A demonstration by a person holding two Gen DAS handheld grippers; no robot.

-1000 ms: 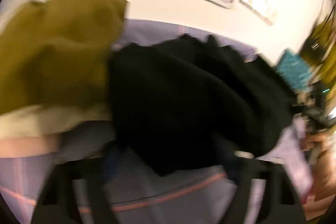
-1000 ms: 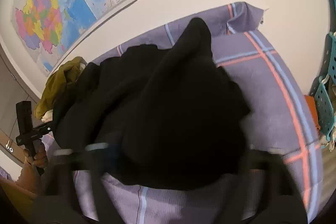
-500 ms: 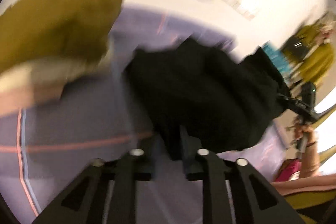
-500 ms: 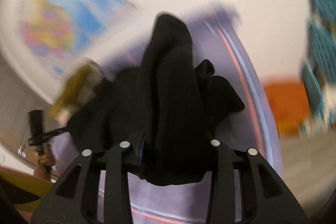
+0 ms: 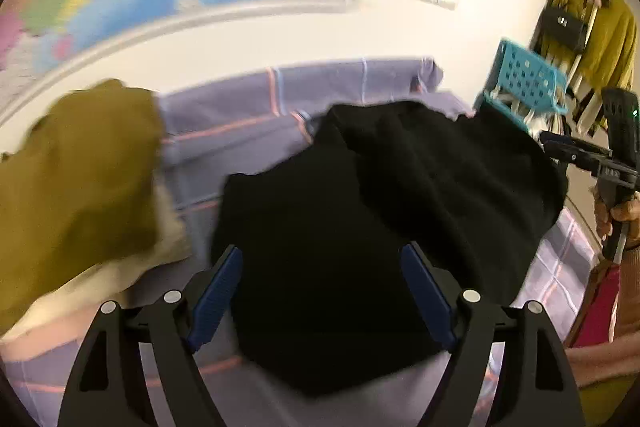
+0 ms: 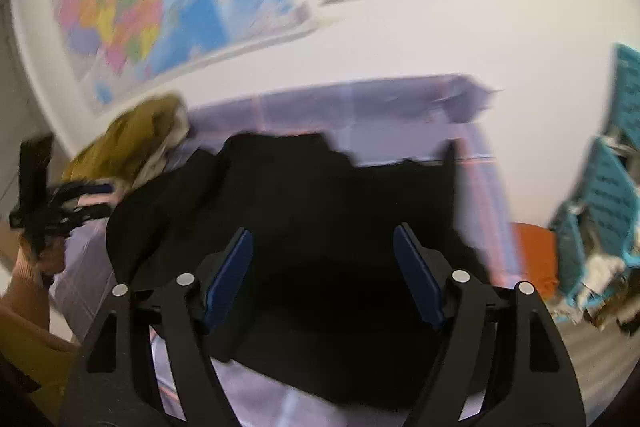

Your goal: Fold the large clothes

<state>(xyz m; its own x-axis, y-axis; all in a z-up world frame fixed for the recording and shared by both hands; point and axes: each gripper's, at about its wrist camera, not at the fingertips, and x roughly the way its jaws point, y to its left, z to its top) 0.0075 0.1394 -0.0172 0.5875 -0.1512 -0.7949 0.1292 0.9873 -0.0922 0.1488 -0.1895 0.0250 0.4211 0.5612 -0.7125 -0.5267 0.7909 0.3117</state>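
Both grippers (image 5: 322,301) (image 6: 322,275) are now opening wide, releasing the black garment (image 5: 384,227), which is lying bunched, folding still unfinished.

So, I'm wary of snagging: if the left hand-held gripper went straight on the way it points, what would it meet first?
Probably the crumpled black fabric garment; it lies between the opening jaws of the left hand-held gripper, though depth is unclear.

Black garment (image 5: 384,227), olive cloth (image 5: 76,179), lilac pink-striped sheet (image 5: 224,115).
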